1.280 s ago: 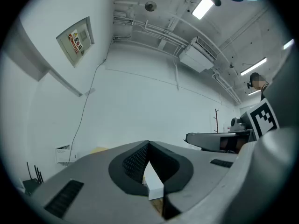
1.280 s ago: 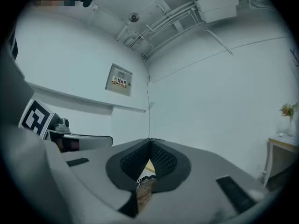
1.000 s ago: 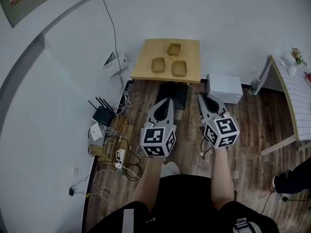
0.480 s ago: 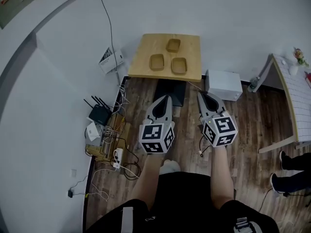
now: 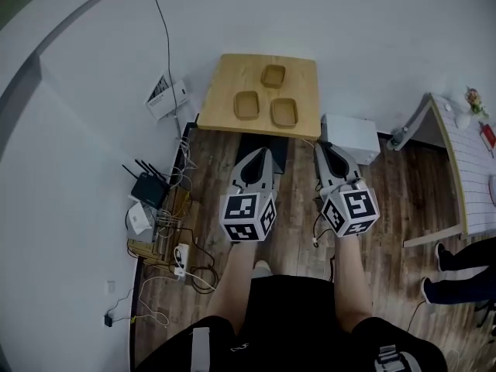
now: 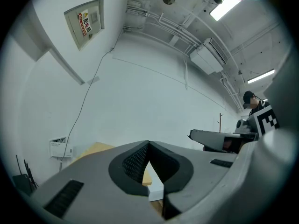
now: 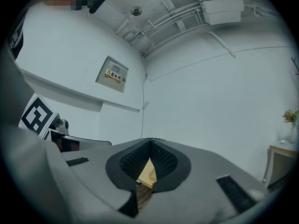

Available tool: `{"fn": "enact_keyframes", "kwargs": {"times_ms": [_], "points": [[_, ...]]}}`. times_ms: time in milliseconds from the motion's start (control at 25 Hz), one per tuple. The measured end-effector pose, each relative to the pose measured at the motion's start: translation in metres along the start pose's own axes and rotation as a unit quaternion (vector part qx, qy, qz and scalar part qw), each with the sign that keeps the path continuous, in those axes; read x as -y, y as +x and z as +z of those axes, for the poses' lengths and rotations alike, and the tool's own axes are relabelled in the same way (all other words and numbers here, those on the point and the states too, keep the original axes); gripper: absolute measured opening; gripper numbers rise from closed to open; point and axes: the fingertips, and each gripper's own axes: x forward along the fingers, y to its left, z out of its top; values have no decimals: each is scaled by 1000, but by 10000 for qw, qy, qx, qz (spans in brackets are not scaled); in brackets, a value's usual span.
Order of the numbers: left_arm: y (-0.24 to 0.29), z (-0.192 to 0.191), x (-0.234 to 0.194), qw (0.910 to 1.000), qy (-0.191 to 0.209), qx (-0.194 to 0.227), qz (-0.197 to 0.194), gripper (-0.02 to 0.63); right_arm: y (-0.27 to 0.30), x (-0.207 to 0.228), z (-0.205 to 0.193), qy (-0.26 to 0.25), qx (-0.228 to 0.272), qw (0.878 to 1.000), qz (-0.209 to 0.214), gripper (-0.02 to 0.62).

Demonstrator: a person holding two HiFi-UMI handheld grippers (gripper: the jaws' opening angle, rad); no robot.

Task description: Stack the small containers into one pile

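Three small tan containers (image 5: 246, 105), shallow and rounded-rectangular, are seen lying singly on a light wooden square worktop (image 5: 221, 80) that is set against the white wall. The far container (image 5: 272, 75) is placed nearest the wall, the near-left container (image 5: 246, 105) and the near-right container (image 5: 284, 111) are placed side by side in front of it, and all three are kept to the right half of the worktop. The grey left gripper (image 5: 260, 153) and the grey right gripper (image 5: 322, 147) are held side by side over the dark wooden floor (image 5: 387, 200), pointed towards the worktop and well apart from the containers. The left gripper's fingers (image 6: 133, 160) are brought together at their tips, and nothing is gripped between them; only a sliver of the worktop is seen through the gap below the tips. The right gripper's fingers (image 7: 163, 160) are likewise closed tip to tip and nothing is held by them. A white box (image 5: 350, 136) is seen on the floor just beside the worktop's right side, and a black router (image 5: 145, 186) with a tangle of cables (image 5: 182, 246) is seen by the wall to the left.
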Motion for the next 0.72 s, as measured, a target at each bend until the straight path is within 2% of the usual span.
{"fn": "enact_keyframes", "kwargs": {"times_ms": [360,480,720], "points": [[2,13,-83,9991,-119,143,385,12,67,-43,-13,-116,-94,9992,367,6],[1,28,-116,9979,-269,231,549,12,88,-62,1,-287,44,9978,591,6],[14,37,-126,9984,-274,273,410,12,107,-54,15,-387,119,9981,469,6]]}}
